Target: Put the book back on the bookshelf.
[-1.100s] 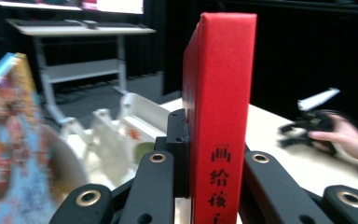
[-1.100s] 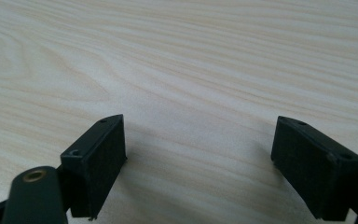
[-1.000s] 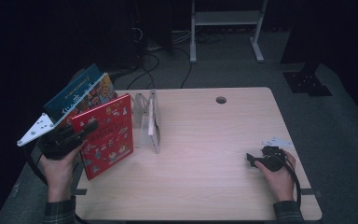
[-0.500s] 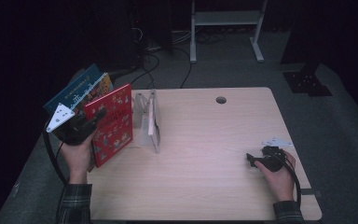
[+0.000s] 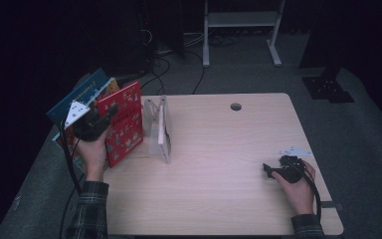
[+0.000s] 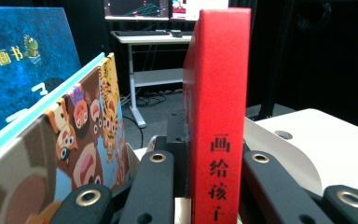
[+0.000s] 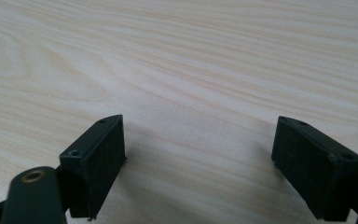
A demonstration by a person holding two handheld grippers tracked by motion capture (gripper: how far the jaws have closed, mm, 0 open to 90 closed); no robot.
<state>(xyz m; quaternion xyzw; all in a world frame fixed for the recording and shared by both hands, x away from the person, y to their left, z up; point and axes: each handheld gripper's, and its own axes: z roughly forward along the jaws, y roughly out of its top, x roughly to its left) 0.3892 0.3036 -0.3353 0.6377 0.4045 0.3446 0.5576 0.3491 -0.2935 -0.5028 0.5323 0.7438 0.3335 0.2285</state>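
at about nine o'clock of the high view, off the table's left edge, the blue book and the picture book with animal faces lean back together, with no hand on them. just to their right the left gripper is clamped on the spine of the red book; in the left gripper view that spine stands upright between the two black jaws, pinched from both sides. the red book is held near upright at the table's left edge, between the leaning books and the clear bookstand that sits on the tabletop toward ten o'clock. judging from this, the work looks about half done: the book is gripped and lifted clear of its neighbours, but it is not yet set in or against the stand. the gap between book and stand is narrow, so little sideways room is left there, and the stand's upright plates could catch the cover. from the stand on toward three o'clock the tabletop lies bare apart from a cable hole near the far edge. at about four o'clock the right gripper rests low over the wood with its jaws wide apart and nothing between them, close to the right edge.
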